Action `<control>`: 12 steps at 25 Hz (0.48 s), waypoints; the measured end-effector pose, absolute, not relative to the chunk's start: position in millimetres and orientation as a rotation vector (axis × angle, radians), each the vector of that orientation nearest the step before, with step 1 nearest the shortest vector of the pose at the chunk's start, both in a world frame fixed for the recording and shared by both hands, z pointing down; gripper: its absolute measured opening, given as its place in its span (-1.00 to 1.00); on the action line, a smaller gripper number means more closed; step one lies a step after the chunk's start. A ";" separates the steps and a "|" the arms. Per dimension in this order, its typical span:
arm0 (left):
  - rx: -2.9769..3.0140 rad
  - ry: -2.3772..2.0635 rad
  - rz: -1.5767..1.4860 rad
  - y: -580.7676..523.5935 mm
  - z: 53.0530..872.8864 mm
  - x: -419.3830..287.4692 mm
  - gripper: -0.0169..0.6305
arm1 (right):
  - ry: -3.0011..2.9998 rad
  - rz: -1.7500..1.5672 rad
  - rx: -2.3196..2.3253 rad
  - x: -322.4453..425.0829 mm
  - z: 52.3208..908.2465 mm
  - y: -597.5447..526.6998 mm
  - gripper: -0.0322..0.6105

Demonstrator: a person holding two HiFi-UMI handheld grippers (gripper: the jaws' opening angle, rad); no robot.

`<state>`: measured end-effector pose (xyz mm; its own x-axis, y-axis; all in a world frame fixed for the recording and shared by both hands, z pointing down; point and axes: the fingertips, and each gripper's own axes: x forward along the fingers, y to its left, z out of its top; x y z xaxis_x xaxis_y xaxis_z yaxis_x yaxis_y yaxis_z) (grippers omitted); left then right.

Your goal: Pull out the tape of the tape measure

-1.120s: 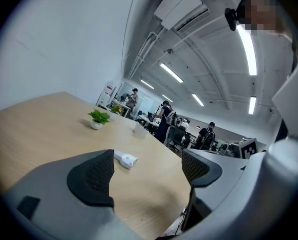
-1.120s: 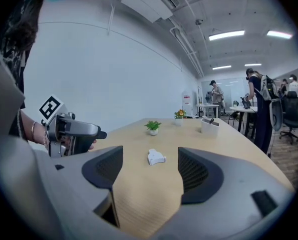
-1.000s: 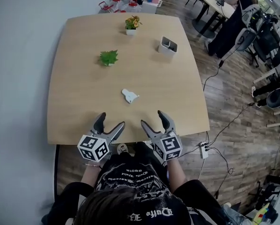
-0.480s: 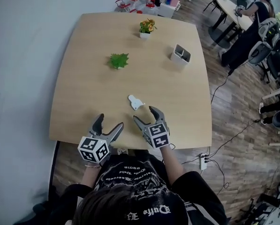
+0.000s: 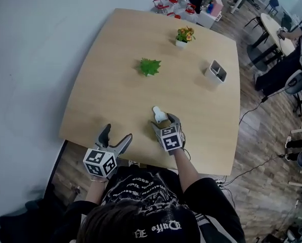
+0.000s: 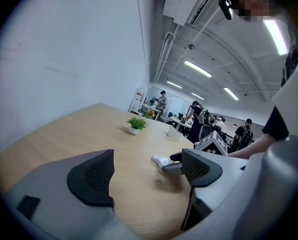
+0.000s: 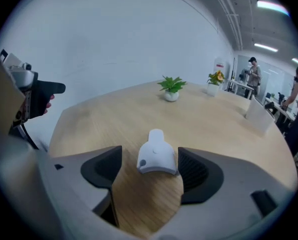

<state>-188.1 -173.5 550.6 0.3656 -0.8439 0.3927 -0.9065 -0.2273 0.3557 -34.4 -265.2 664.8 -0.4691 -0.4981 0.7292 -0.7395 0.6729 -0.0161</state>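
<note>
The right gripper (image 7: 149,173) has its jaws wide apart with the white tape measure (image 7: 157,155) between them. It lies flat on the bench (image 5: 115,85), close against the right jaw and clear of the left, and nothing is gripped yet. The left gripper (image 6: 146,171) is likewise spread and empty, hovering by the bench's near edge, well apart from the tape measure. Closing now could shove or twist the small smooth case, since one jaw meets it first. A skewed hold might slip once the tape is pulled.
</note>
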 end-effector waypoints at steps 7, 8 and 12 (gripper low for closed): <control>2.045 -1.564 0.152 -168.1 553.4 -200.7 0.40 | -2.097 0.288 0.863 -37.7 671.4 -277.5 0.17; 2.047 -1.565 0.153 -168.3 552.6 -200.8 0.40 | -2.089 0.261 0.851 -37.9 671.9 -278.0 0.17; 2.054 -1.568 0.147 -171.0 551.2 -199.7 0.40 | -2.098 0.211 0.813 -39.3 669.0 -283.3 0.18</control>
